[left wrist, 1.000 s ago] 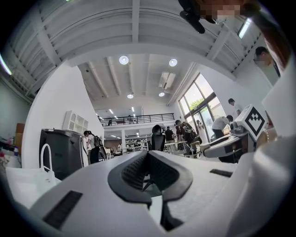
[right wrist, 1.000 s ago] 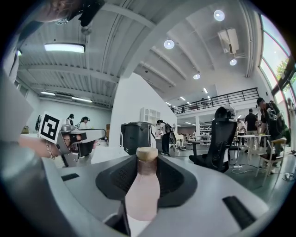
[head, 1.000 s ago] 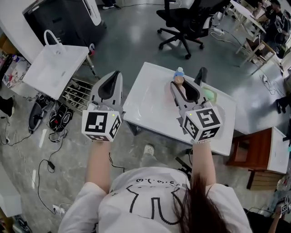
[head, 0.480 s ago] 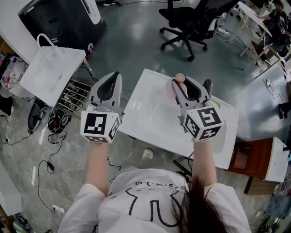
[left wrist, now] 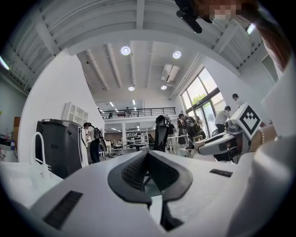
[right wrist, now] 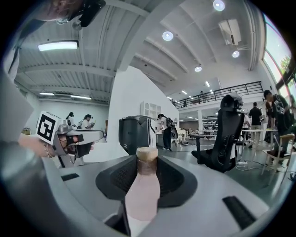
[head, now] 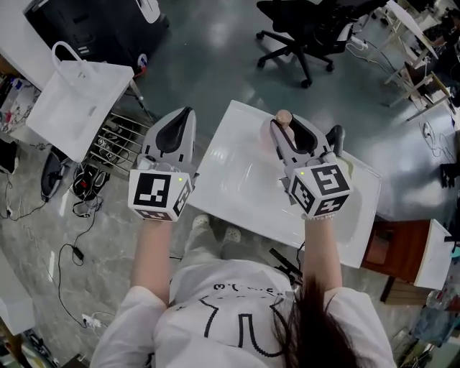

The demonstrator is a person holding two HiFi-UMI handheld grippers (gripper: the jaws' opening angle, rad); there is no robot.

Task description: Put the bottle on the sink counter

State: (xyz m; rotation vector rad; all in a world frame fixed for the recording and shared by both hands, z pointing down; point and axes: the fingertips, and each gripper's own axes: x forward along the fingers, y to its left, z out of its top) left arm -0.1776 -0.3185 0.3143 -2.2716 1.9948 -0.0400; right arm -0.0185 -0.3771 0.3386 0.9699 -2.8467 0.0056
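Observation:
In the head view my right gripper (head: pixel 284 131) is shut on a pale pink bottle (head: pixel 284 117), whose tan cap shows past the fingertips. It hovers over the far part of the white sink counter (head: pixel 230 169). The right gripper view has the bottle (right wrist: pixel 143 194) upright between the jaws, with its cap level with the right gripper's (right wrist: pixel 147 172) tips. My left gripper (head: pixel 184 117) is held left of the counter, over the floor. In its own view the left gripper (left wrist: pixel 147 153) is shut with nothing in it.
A dark upright fitting (head: pixel 334 134) stands at the counter's far right. A black office chair (head: pixel 309 29) is beyond the counter. To the left are a white bag (head: pixel 79 100), a wire rack (head: pixel 115 147) and a black cabinet (head: pixel 93 21). A brown table (head: pixel 402 241) stands at the right.
The counter has slid a little down and to the right in the head view. Both grippers keep their places in the picture, and the bottle stays in the right one.

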